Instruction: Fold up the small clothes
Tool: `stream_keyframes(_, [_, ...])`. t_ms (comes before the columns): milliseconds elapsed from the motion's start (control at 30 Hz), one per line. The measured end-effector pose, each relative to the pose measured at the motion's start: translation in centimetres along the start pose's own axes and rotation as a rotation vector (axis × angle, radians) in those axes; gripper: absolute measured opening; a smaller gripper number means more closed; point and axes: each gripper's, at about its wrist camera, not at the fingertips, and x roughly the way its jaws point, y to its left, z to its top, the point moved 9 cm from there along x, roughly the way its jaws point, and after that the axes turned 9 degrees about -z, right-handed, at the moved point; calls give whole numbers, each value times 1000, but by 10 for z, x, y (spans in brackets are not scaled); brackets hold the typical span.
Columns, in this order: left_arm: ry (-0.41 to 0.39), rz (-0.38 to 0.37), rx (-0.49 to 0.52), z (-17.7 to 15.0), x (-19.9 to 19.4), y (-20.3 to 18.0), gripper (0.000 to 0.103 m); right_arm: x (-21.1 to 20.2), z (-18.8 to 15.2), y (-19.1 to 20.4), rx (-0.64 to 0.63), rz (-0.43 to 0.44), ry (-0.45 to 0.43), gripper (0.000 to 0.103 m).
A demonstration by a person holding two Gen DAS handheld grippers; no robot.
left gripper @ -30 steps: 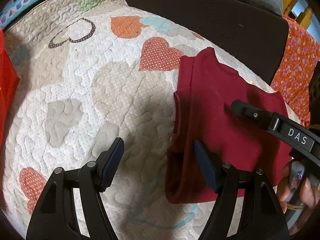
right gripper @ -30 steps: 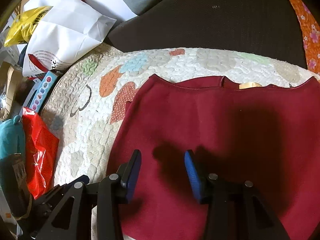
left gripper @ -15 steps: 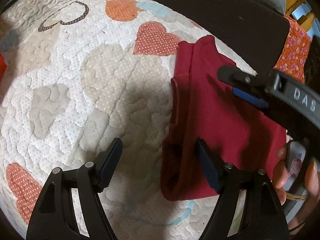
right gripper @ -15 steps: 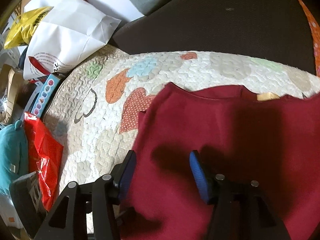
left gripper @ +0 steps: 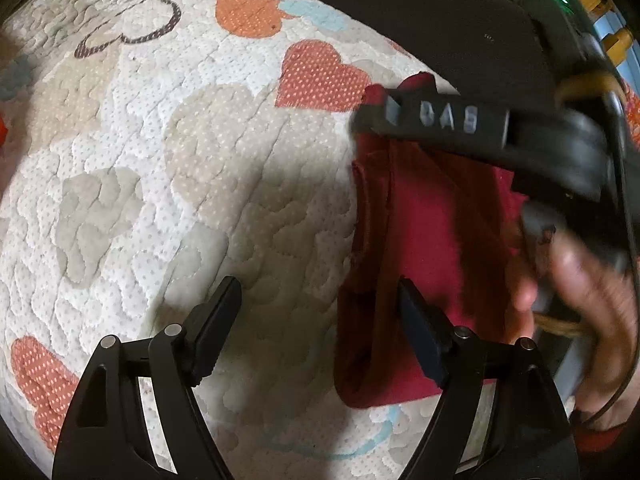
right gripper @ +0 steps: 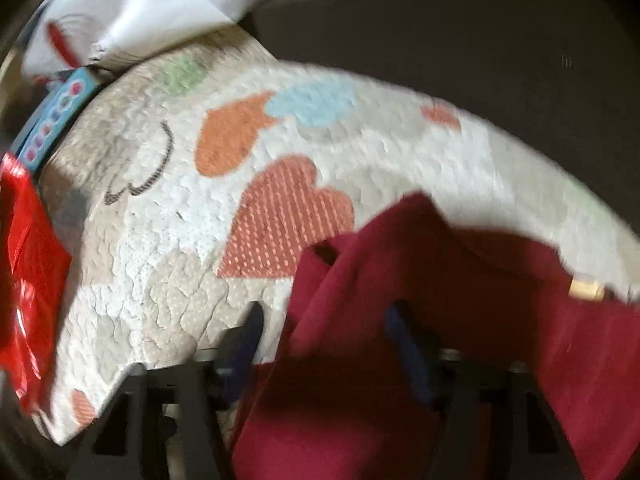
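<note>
The garment (left gripper: 432, 240) lies on the quilt (left gripper: 200, 168), toward its right side, with bare quilt stretching away to its left. The left gripper (left gripper: 316, 332) hangs over the near part, one finger above the quilt, the other over the garment's left edge. The right gripper (right gripper: 328, 344) sits farther right, straddling that same edge. Off the quilt's far left corner lie a paper bag (right gripper: 132, 12) and a box (right gripper: 52, 120); a plastic bag (right gripper: 24, 264) lies at its left.
</note>
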Motion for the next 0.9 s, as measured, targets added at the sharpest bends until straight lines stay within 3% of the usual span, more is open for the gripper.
stream_keyframes(33, [-7,-1,7,3,0,-2,79,-4,0,-3,-3,10,-21,23])
stream_keyframes(67, [-16,0,20,6,0,-4,79,-11,-1,-9,28,79,-33,15])
stream_keyframes(200, [-53,-36,71,25,1,-22,79,-44,-1,-32,106,178,-101,8])
stream_keyframes(367, [-30,-127,118,31,20,-47,79,-73,2,-48,136,232,-151,8])
stream_keyframes(433, [0,-94,116,27,31,-44,79,-71,2,-48,145,235,-145,8])
stream_keyframes(467, [4,-71,102,26,33,-39,79,-69,0,-46,140,247,-136,10])
stream_keyframes(533, [5,-85,83,24,31,-34,79,-67,-4,-42,128,269,-116,27])
stream_keyframes(567, [3,-79,82,24,28,-31,79,-64,-5,-37,119,283,-108,45])
stream_keyframes(600, [-2,-60,80,23,23,-27,79,-61,-4,-31,107,285,-99,49])
stream_keyframes(800, [8,-7,77,18,13,-10,79,-9,-5,-3,43,159,60,50])
stream_keyframes(900, [7,-2,89,17,12,-8,80,-2,0,4,-11,99,10,50])
